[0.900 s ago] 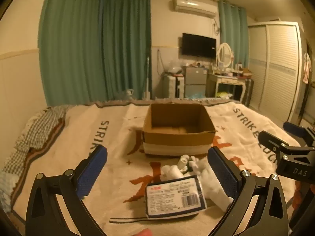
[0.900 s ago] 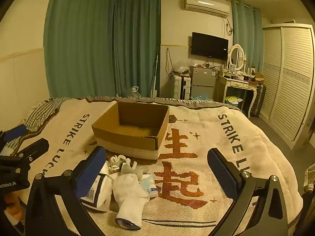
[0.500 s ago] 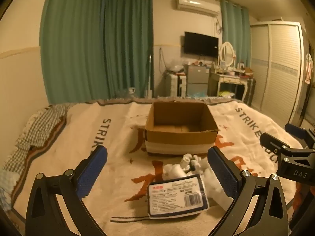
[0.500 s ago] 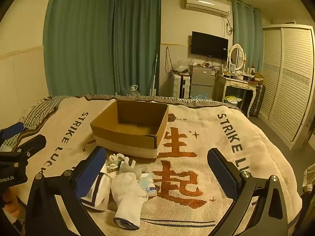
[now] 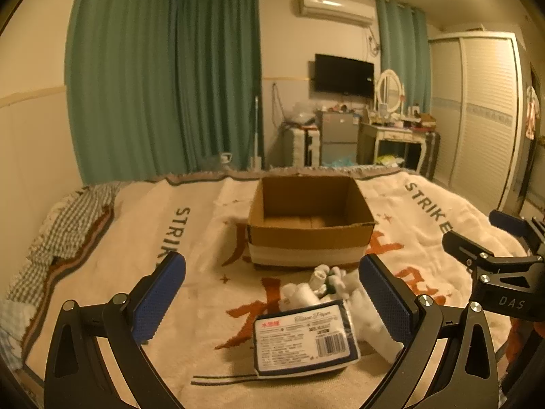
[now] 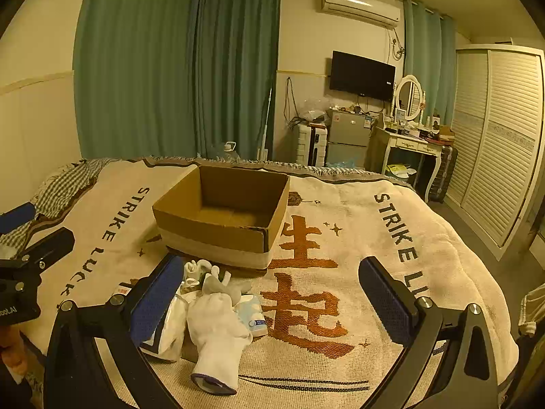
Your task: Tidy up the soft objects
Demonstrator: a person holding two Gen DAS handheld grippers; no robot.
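An open, empty cardboard box (image 5: 310,225) (image 6: 221,218) stands on the bed. In front of it lies a pile of soft things: a tissue pack (image 5: 305,339) (image 6: 167,327), white gloves (image 5: 368,310) with one white glove (image 6: 218,337) stretched toward me, a small blue-white packet (image 6: 252,313) and grey-white bits (image 6: 207,272). My left gripper (image 5: 272,300) is open and empty, above and around the tissue pack. My right gripper (image 6: 269,303) is open and empty, with the pile near its left finger.
A cream blanket (image 6: 340,238) with orange characters and "STRIKE LUCK" lettering covers the bed. A checked cloth (image 5: 68,225) lies at the left edge. Curtains, a TV, a dresser and a wardrobe stand beyond the bed. The other gripper shows at each view's side (image 5: 494,272) (image 6: 27,266).
Both views have shifted slightly: the box and pile sit a little higher and nearer the middle. Both grippers stay open; nothing was taken hold of.
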